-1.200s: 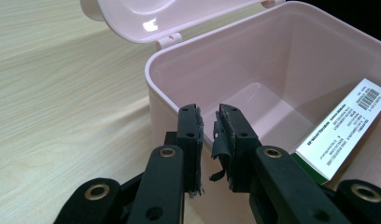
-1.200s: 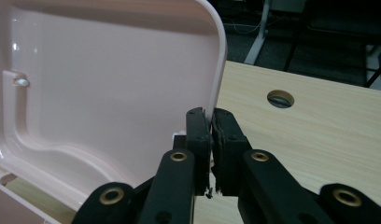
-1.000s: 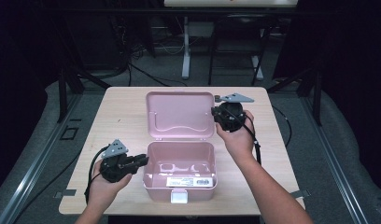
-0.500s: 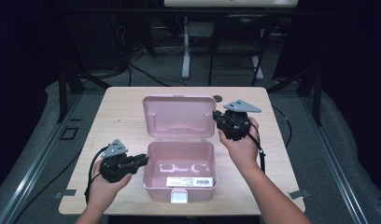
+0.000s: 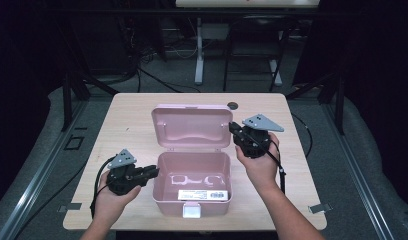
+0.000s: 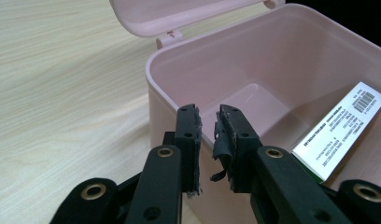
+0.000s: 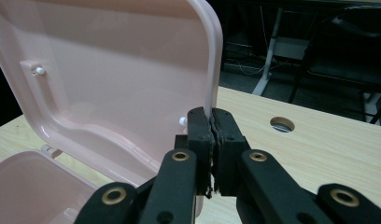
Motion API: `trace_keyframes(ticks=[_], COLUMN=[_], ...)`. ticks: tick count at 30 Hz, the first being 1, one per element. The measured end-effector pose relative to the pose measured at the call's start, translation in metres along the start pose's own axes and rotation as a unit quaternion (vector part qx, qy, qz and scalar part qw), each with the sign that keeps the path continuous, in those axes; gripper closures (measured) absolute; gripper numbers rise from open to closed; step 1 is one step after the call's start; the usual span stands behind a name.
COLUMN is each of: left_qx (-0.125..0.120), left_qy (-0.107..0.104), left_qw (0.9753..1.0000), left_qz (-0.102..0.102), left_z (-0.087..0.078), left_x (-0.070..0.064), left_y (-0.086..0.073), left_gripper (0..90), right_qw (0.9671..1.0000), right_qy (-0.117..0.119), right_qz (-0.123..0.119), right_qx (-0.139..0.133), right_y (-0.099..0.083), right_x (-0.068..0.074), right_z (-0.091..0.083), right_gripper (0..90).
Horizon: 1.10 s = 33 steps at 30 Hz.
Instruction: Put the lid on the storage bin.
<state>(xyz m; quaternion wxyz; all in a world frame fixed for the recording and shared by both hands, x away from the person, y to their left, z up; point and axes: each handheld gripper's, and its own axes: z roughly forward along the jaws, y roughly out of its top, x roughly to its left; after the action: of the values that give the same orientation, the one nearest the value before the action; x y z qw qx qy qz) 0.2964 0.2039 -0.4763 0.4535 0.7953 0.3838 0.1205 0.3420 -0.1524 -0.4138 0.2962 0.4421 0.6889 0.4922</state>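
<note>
While the pink box (image 5: 192,185) sat near the front edge of the surface (image 5: 122,115) with its hinged lid (image 5: 191,126) standing open behind it, the right gripper (image 7: 212,122) was clamped on the lid's right-hand rim, jaws pressed together on the thin edge. The left gripper (image 6: 208,126) hovered just beside the box's left wall, its jaws a narrow gap apart and holding nothing, the worn pads (image 6: 226,140) fraying at their edges. In the high view that left gripper (image 5: 153,172) sat close to the wall; whether it touched could not be told.

The box looked like thin moulded plastic: light, fairly stiff, smooth and likely slippery under a pinch. Empty but for a white barcode label (image 6: 340,128) on its inner front wall, it would probably slide or tip if the lid were pushed without bracing. The rim seemed the sound place to grip, and the base wall the place to steady it. The small hinge (image 6: 172,38) seemed the weak point, so a slow swing would suit.
</note>
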Motion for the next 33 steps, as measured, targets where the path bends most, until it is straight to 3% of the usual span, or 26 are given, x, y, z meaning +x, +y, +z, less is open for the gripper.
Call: trace_keyframes(ticks=[11, 19, 33], left_qx=[-0.005, -0.015, -0.039], left_qy=[-0.002, 0.012, 0.032], left_qw=[1.0, 0.9998, 0.9987], left_qz=[-0.007, -0.008, 0.003], left_z=[-0.002, -0.008, -0.015], left_x=[0.002, 0.007, 0.016], left_y=[0.002, 0.007, 0.043], left_gripper=[77.1, 76.3, 78.0], right_qw=[1.0, 0.9999, 0.9998], right_qy=[0.001, 0.002, 0.002], right_qz=[0.0, 0.005, 0.002], right_qx=[-0.004, -0.013, -0.02], right_y=[-0.002, -0.005, -0.009], right_x=[0.001, 0.002, 0.004], right_z=[-0.002, -0.004, -0.008], right_gripper=[87.1, 87.1, 87.2])
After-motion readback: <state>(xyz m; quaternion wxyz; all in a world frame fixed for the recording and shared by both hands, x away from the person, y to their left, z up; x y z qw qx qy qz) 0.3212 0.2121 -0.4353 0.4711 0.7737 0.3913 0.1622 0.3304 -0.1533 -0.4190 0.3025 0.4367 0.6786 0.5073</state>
